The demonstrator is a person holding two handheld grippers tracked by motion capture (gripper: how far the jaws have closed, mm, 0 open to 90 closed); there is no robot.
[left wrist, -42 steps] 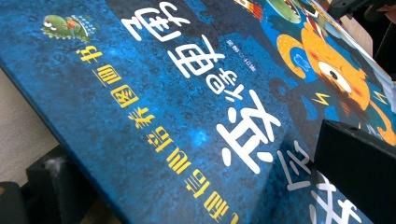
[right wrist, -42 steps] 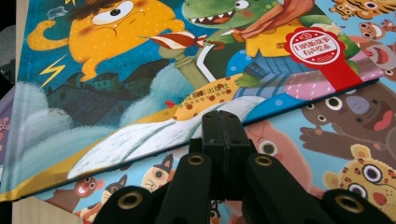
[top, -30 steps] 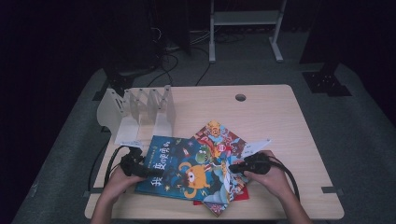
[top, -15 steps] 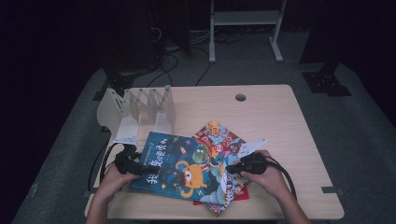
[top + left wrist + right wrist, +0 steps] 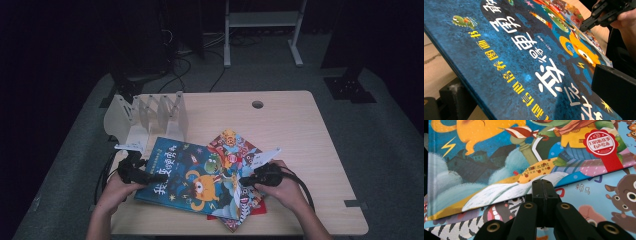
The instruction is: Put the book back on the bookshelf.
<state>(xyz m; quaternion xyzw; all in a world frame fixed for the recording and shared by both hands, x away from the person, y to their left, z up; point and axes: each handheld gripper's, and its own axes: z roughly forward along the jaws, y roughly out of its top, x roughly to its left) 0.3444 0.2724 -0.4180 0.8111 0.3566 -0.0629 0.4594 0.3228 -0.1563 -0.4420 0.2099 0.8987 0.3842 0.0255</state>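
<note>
At the near left of the table [image 5: 290, 130], clamped in the left tongs [image 5: 150, 176]: the left edge of the blue picture book [image 5: 192, 175]. One black jaw underneath, the other flat on the cover. Seen close in the left gripper view, that edge tipped up clear of the wood, with the cover [image 5: 524, 62] sloping down toward the far side.

Across the book, right tongs [image 5: 245, 181] pressed together and pinching nothing. In the right gripper view, tips [image 5: 542, 182] just at the lower right edge of the blue cover [image 5: 486, 157], over the cartoon-animal book [image 5: 599, 202] lying beneath it. Further out, more bright books fanned under the blue one, and a white book rack [image 5: 150, 112] standing at the back left, well apart from both hands.

Likely step: getting the top book off the pile and on its way to the rack. To do it well:
- Keep the left pinch deep enough on the cover to stop the slick board from slipping.
- Raise the edge slowly, so as not to drag the lower books along.
- Use the closed right tips as a wedge or prop at the right edge, or spread them and take a second grip there.
- Hold the book flat between both grips rather than letting it sag or swing.
</note>
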